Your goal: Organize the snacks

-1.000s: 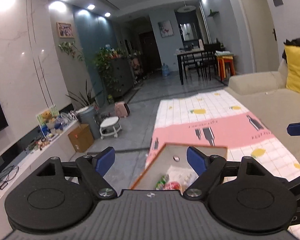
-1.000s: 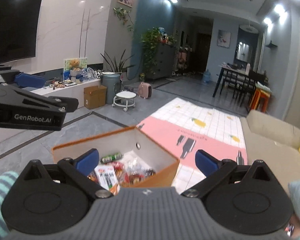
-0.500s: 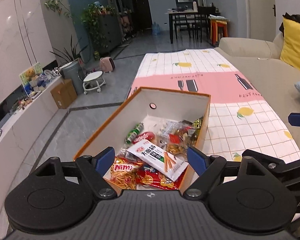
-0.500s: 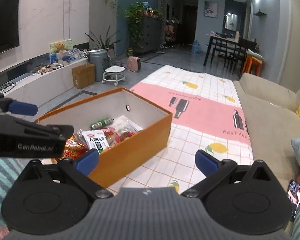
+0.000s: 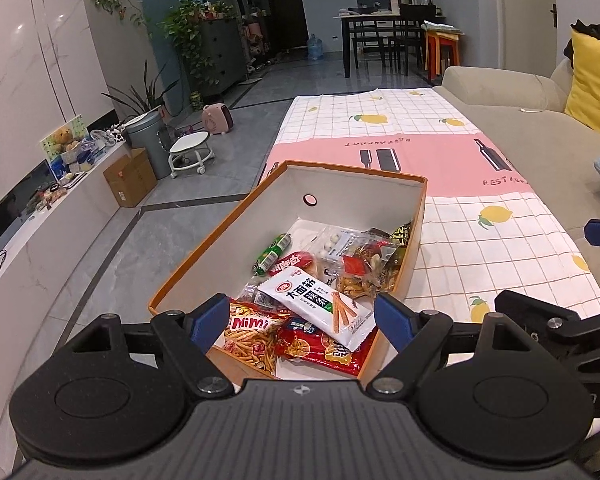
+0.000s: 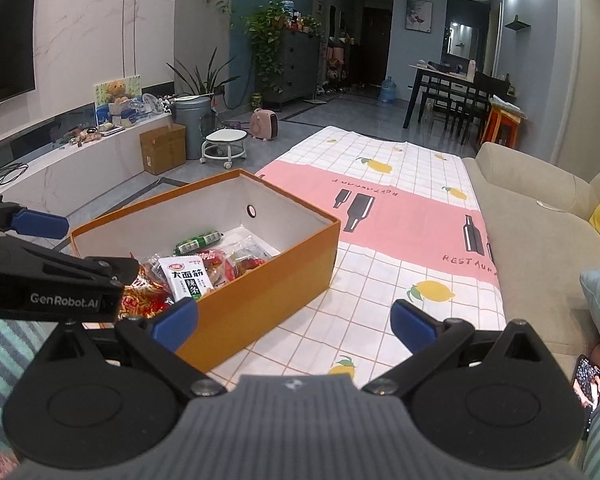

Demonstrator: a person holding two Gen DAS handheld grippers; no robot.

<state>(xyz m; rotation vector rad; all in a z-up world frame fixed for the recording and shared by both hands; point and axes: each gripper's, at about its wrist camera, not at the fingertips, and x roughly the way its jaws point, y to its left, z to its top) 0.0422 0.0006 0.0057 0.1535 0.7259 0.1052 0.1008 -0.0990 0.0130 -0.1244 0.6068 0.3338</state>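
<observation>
Hovering with fingers spread wide and nothing held, left gripper (image 5: 300, 318) over the near end of the orange box (image 5: 413, 232); right gripper (image 6: 294, 322), at its 3 o'clock, likewise wide open and empty above the checked cloth (image 6: 379, 308). Lying heaped in the near half of the box: white stick-snack packet (image 5: 313, 304) on top, red "Mimi" bag (image 5: 252, 336) at its 8 o'clock, clear bags of mixed snacks (image 5: 359, 268) at 1 o'clock, green sausage stick (image 5: 272, 254) farther back at 11 o'clock. No snack seen loose on the cloth. Fitting either a box already filled or one about to be sorted out; cannot tell which. Farther off at 2 o'clock, beige sofa (image 6: 539, 240); at 12 o'clock, dining table (image 5: 379, 20).

Compared with a second ago: both cameras tipped downward, from mostly room to the box interior; grippers just as wide.
</observation>
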